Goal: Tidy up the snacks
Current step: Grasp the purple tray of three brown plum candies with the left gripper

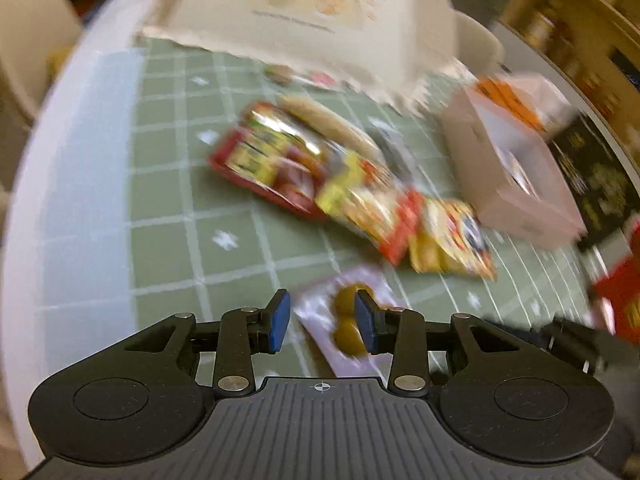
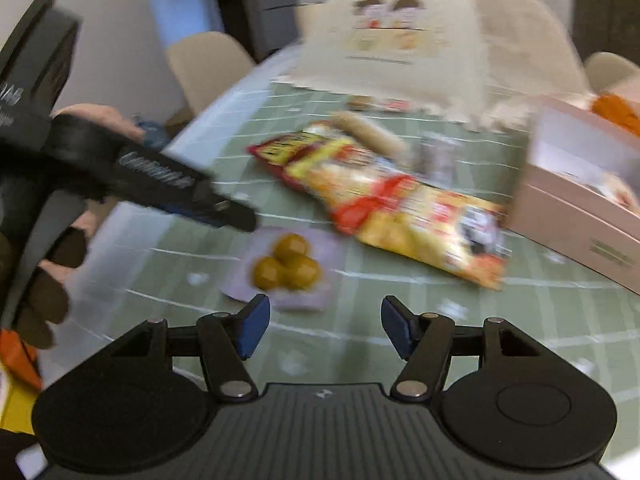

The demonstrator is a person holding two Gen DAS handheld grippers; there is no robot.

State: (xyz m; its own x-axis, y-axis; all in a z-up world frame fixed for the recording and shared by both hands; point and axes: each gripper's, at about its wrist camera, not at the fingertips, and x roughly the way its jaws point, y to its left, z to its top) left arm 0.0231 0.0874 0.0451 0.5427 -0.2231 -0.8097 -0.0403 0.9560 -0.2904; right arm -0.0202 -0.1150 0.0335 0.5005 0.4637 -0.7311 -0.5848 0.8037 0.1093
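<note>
Both views are motion-blurred. A clear packet with three round yellow-brown snacks lies on the green checked tablecloth. In the left wrist view it sits just beyond my open left gripper. My right gripper is open and empty, just short of the same packet. Red and yellow snack bags lie in a pile further back, with a long tan snack behind them. The left gripper's body shows at the left of the right wrist view.
A pink cardboard box stands at the right, with orange items inside. A large cream paper bag stands at the back. A red packet lies at the far right. Beige chairs surround the table.
</note>
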